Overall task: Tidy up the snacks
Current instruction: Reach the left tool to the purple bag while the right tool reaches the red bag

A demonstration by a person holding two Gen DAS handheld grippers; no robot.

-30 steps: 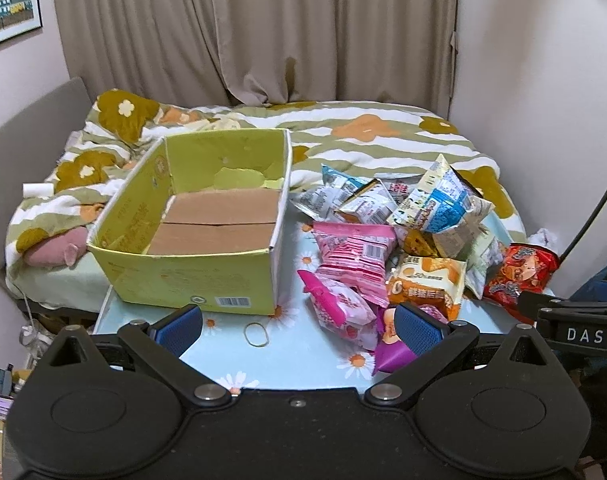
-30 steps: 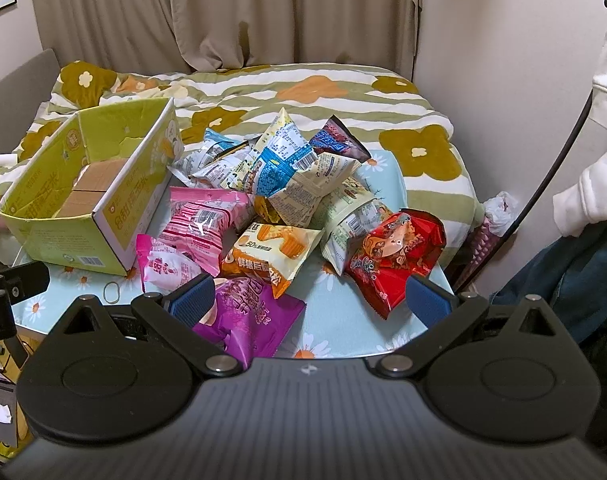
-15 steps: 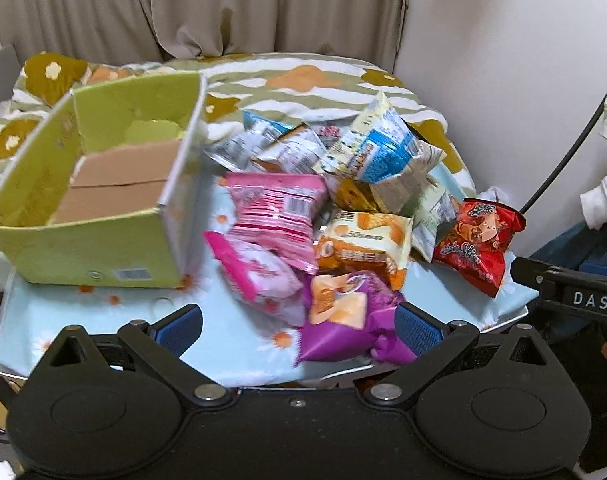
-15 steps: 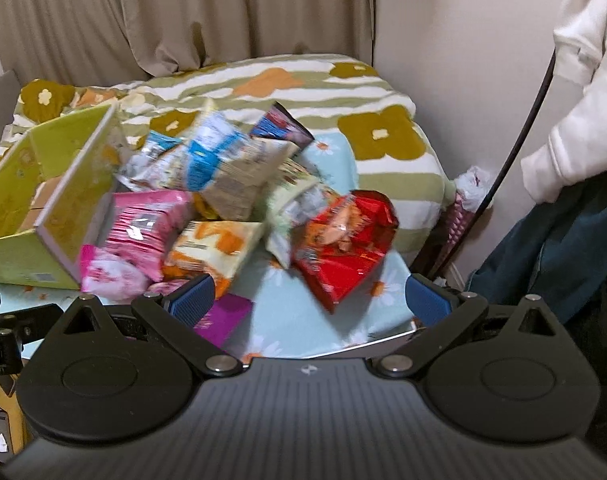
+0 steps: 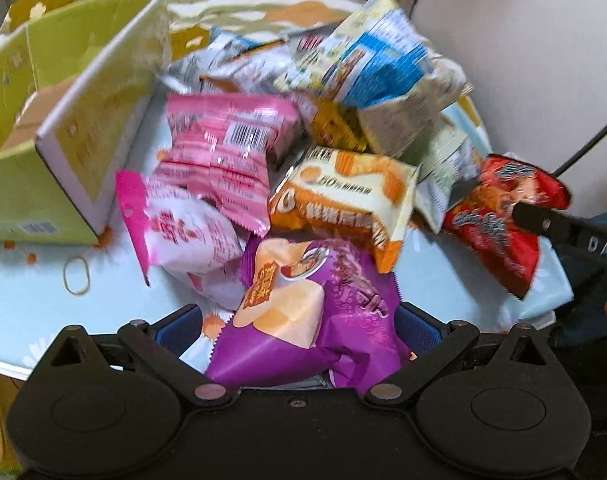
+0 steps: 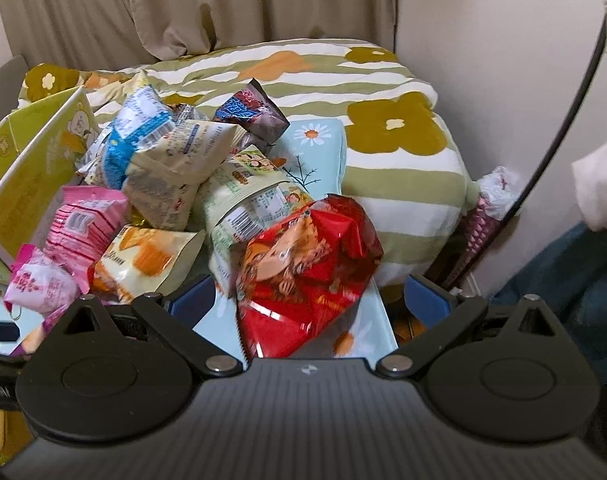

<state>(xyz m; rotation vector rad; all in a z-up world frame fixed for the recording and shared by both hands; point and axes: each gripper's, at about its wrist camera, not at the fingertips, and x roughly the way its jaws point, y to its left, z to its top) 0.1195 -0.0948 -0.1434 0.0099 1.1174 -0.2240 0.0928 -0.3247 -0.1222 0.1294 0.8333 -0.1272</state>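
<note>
A heap of snack bags lies on a pale blue daisy-print table (image 5: 23, 300). My left gripper (image 5: 297, 330) is open, with the purple bag (image 5: 323, 300) lying between its blue pads, which are not pressed on it. My right gripper (image 6: 309, 300) is open too, and the red bag (image 6: 307, 264) sits between its fingers. Behind are an orange-and-white bag (image 5: 343, 200), two pink bags (image 5: 227, 148), and a blue-and-white bag (image 5: 383, 60). The open yellow-green cardboard box (image 5: 63, 120) stands to the left of the heap, and what is inside it is blurred.
A rubber band (image 5: 77, 276) lies on the table near the box. A bed with a flowered quilt (image 6: 383, 128) is behind the table, and a wall to the right. A person's white sleeve (image 6: 599, 184) and a black cable (image 6: 575, 112) are at the right edge.
Both grippers have moved forward and down to the heap. The left one swung right, away from the box, onto the purple bag. The right one closed in on the red bag.
</note>
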